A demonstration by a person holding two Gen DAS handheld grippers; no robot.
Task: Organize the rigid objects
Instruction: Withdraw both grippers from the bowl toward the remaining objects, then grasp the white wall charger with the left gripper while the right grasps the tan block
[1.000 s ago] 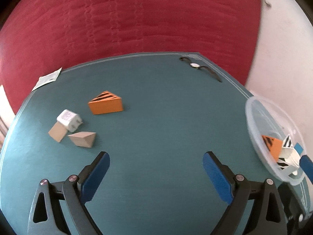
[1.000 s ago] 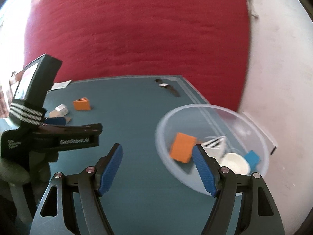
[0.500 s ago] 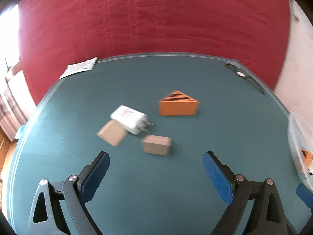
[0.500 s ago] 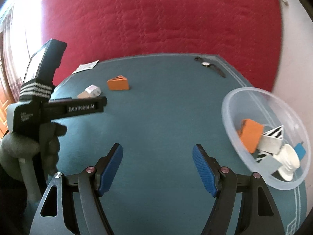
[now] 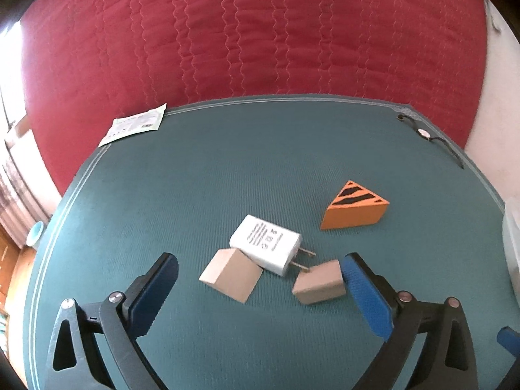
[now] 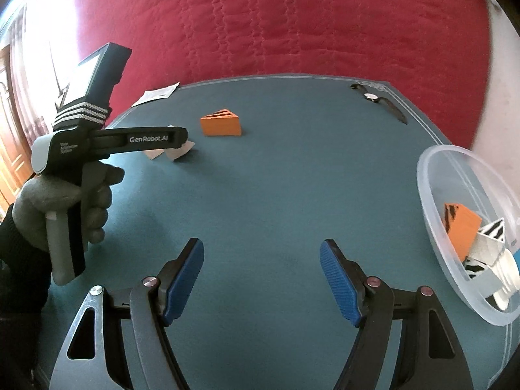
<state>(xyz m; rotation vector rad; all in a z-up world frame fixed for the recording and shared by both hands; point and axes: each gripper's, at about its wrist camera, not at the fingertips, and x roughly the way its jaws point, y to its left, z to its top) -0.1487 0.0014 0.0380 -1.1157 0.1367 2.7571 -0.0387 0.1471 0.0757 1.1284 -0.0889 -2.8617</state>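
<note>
My left gripper (image 5: 258, 284) stands open just short of a small cluster on the teal mat: a white plug adapter (image 5: 265, 244) flanked by two tan wooden blocks, one on the left (image 5: 231, 274) and one on the right (image 5: 318, 282) close to the right blue pad. An orange wedge with black stripes (image 5: 354, 206) lies beyond them, also seen as the orange wedge (image 6: 221, 123) in the right wrist view. My right gripper (image 6: 261, 269) is open over bare mat, with nothing between its pads. The clear plastic bowl (image 6: 432, 175) at its right holds several blocks.
A wristwatch (image 6: 378, 99) lies at the mat's far right corner and a paper leaflet (image 5: 133, 125) at the far left edge. A red quilted cover (image 5: 260, 32) rises behind the table. A gloved hand (image 6: 65, 208) holds the left gripper's handle.
The left gripper has swung left from the bowl toward the adapter and tan blocks, which now sit between its fingers. The right gripper turned left, so the bowl slid to the right edge.
</note>
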